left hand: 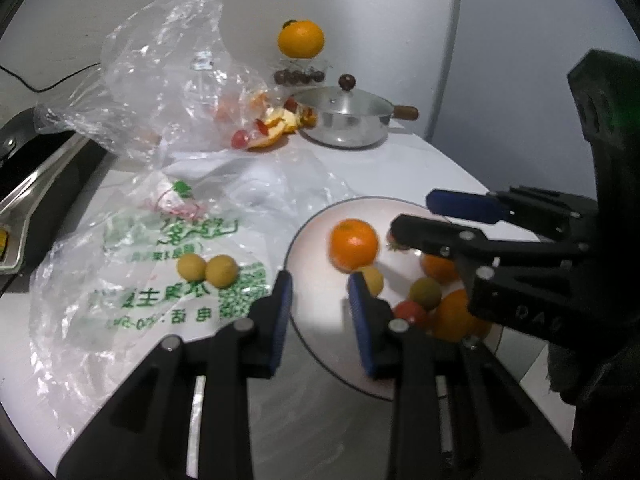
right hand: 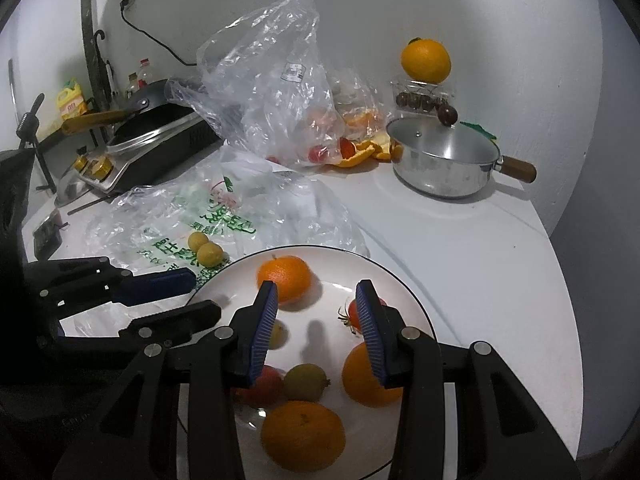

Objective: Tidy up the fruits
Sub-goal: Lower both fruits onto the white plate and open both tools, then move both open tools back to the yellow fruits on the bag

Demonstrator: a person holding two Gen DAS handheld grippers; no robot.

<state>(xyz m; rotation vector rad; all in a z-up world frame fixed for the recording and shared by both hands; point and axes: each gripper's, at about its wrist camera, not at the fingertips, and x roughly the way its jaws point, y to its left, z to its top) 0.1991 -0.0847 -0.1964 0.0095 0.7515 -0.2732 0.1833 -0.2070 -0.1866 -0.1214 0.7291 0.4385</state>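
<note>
Crowding the white counter: crinkled clear plastic bag [right hand: 264, 92], flat printed bag [right hand: 224, 216] carrying two small yellow-green fruits [right hand: 204, 250], steel lidded pot [right hand: 444, 164] with wooden handle, dark stove [right hand: 156, 144] at left. Round white plate [right hand: 404, 300], thin dark rim, bearing glossy oranges [right hand: 285, 278], a tomato, small greenish fruit. Left gripper [left hand: 320, 296] jaws apart, empty, at plate edge. Right gripper [right hand: 316, 320] spread wide over plate, empty.
</note>
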